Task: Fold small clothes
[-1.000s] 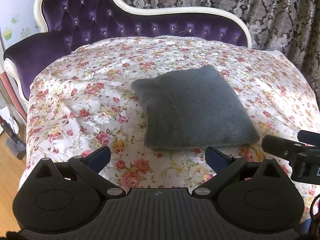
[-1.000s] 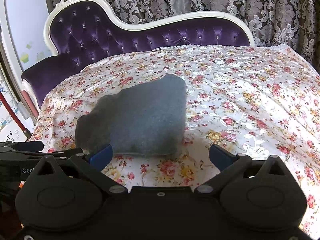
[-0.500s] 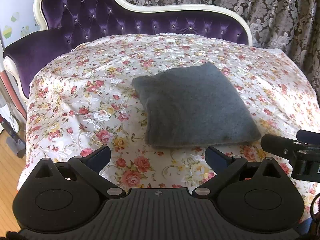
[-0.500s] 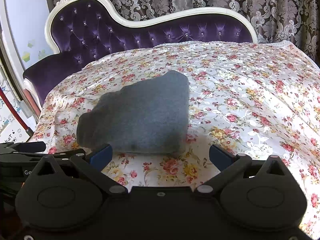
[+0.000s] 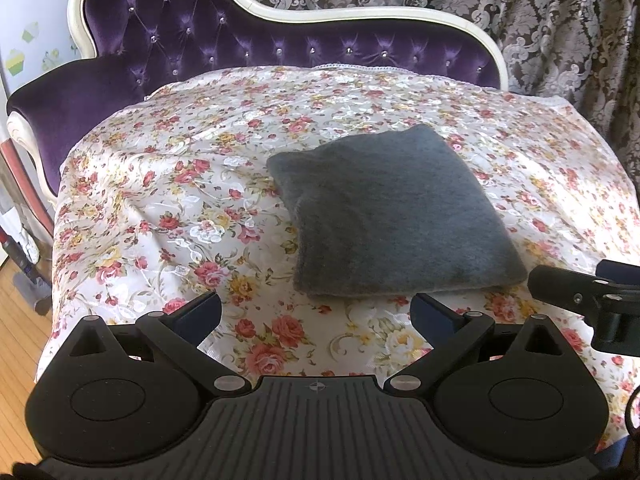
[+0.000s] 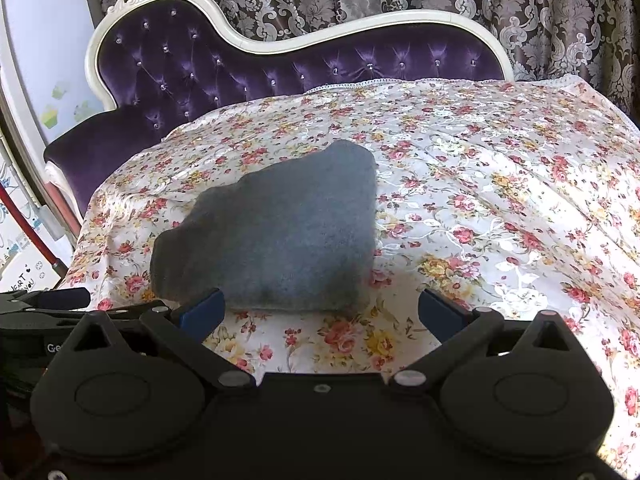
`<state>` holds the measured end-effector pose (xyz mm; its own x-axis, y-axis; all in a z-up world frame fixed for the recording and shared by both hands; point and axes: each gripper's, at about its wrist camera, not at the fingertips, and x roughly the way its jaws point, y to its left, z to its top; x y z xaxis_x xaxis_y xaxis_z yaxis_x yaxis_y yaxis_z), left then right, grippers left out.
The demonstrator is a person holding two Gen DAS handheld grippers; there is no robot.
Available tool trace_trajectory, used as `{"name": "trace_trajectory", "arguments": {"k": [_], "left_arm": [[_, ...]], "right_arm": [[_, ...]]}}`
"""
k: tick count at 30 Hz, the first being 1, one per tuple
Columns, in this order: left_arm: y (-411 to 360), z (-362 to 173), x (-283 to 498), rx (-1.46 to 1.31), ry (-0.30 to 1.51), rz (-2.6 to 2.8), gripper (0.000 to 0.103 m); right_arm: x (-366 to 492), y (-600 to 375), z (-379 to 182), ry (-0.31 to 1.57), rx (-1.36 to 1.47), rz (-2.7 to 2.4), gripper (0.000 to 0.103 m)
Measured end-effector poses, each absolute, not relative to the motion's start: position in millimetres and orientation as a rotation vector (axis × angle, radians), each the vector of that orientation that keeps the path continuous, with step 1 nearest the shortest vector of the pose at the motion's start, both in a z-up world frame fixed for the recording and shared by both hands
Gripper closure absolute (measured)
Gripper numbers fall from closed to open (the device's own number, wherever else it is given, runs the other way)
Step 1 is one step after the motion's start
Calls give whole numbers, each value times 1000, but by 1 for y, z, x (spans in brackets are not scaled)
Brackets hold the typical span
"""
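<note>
Folded grey cloth (image 5: 394, 216) lies as a thick pad on the floral bedspread (image 5: 160, 200) covering the purple sofa (image 5: 180, 36), just ahead of both tools. Left hand-held gripper (image 5: 316, 316) hangs spread wide and empty; right hand-held gripper (image 6: 320, 314) likewise gapes, clutching nothing. Slick fabric beneath could slide, and any nudge might spring the plush layers apart.

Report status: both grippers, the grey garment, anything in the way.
Left gripper open, empty. Right gripper open, empty. Grey garment folded, lying on floral sheet, untouched. Nothing in the way.
</note>
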<state>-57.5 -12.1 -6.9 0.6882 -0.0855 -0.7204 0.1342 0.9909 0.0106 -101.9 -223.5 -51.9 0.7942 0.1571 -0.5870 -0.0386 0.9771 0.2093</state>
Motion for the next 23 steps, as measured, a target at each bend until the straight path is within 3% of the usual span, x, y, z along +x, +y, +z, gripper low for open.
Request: {"name": "trace_trajectory", "arguments": {"k": [23], "left_arm": [[-11, -9, -56, 62, 808, -119, 1]], "right_arm": [[-98, -222, -57, 669, 193, 120, 1]]}}
